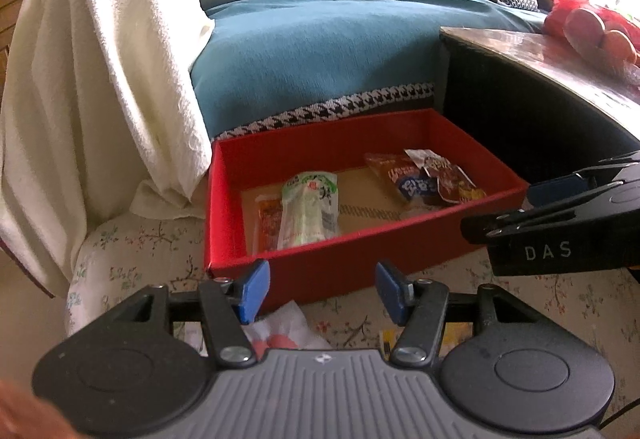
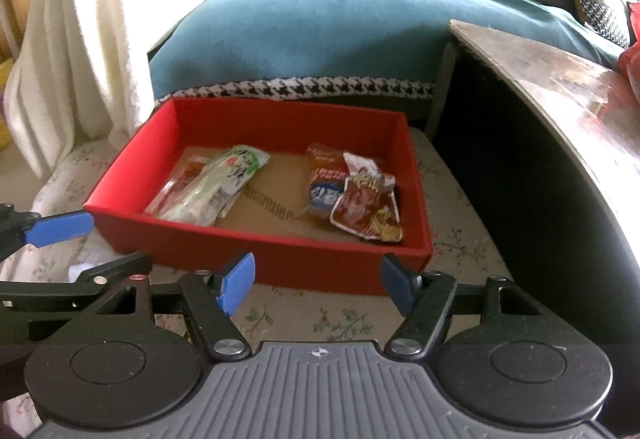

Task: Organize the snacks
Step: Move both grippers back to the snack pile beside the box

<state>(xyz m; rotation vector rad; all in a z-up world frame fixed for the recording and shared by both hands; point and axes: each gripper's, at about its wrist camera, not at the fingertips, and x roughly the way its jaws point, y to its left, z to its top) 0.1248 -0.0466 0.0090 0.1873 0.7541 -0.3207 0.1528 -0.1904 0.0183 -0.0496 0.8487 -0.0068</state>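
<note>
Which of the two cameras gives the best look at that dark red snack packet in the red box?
The right wrist view: the dark red packet lies fully visible there, seen from above. In the left wrist view, the red box front wall hides the packet's lower edge.

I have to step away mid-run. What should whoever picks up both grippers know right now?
Left gripper: open, empty, in front of the red box.
Right gripper: open, empty, also short of the box.
Done: four packets in the box, a green packet over an orange one at left, two reddish packets at right.
Left: a white wrapper lies on the floral cushion under the left gripper; probably next.
</note>
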